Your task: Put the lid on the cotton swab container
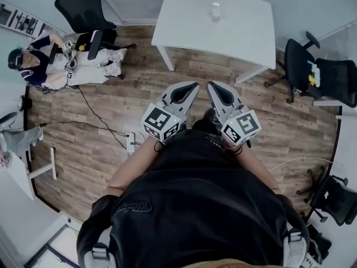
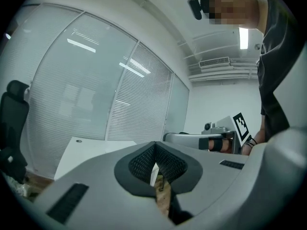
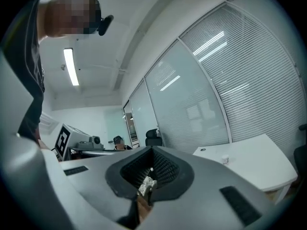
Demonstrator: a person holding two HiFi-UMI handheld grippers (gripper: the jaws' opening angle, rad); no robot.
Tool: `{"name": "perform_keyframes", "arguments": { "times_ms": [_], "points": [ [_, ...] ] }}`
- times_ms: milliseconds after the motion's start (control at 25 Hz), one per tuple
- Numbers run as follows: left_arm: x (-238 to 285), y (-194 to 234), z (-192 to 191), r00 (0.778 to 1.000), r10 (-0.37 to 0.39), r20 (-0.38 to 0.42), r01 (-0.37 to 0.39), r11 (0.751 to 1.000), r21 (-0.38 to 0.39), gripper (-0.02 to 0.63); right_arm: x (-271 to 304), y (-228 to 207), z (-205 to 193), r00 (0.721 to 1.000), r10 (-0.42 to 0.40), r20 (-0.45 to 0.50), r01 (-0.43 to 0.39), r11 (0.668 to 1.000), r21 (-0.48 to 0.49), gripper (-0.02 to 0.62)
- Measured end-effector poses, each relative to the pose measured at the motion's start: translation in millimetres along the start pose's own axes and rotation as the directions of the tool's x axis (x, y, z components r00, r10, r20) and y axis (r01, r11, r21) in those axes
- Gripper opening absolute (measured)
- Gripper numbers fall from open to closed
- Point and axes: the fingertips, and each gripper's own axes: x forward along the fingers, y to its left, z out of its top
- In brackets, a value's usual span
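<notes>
The left gripper (image 2: 154,150) points level across the room with its ribbed jaws closed together and nothing between them; the sliver showing below their tips looks like wood floor, though it is too small to be sure. Beyond it a white table (image 2: 86,150) stands before a glass wall with blinds (image 2: 144,95), and a black office chair (image 2: 13,119) sits at the left edge. To the right, the right gripper (image 2: 172,137) lies alongside with its marker cube (image 2: 241,125), beside the person's dark shirt (image 2: 280,71).
</notes>
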Motion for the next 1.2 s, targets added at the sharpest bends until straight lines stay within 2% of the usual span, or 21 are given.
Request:
{"name": "perform_keyframes", "arguments": {
  "times_ms": [320,520,600,760,1200],
  "points": [
    [108,2,25,0.999,-0.029,0.04,0.029,1.0,-0.006,0.014,-11,-101,40,1.0,-0.01,0.013,0.01,0.999,-0.038,0.023],
    [158,-7,27,0.998,-0.05,0.031,0.05,0.999,-0.008,0.014,-22,-142,51,1.0,0.001,0.011,0.0,0.999,-0.036,0.023],
    [170,-4,23,0.998,-0.054,0.013,0.055,0.998,-0.023,0.014,-23,-155,50,1.0,-0.006,0.014,0.006,1.0,-0.005,0.023],
    [186,5,27,0.998,-0.057,0.01,0.057,0.998,-0.016,0.014,-18,-172,52,1.0,-0.012,0.016,0.012,1.0,-0.003,0.023],
    [221,47,38,0.991,-0.136,-0.01,0.136,0.991,0.004,0.014,23,-209,56,0.997,-0.078,0.015,0.077,0.997,0.014,0.023]
  ]
}}
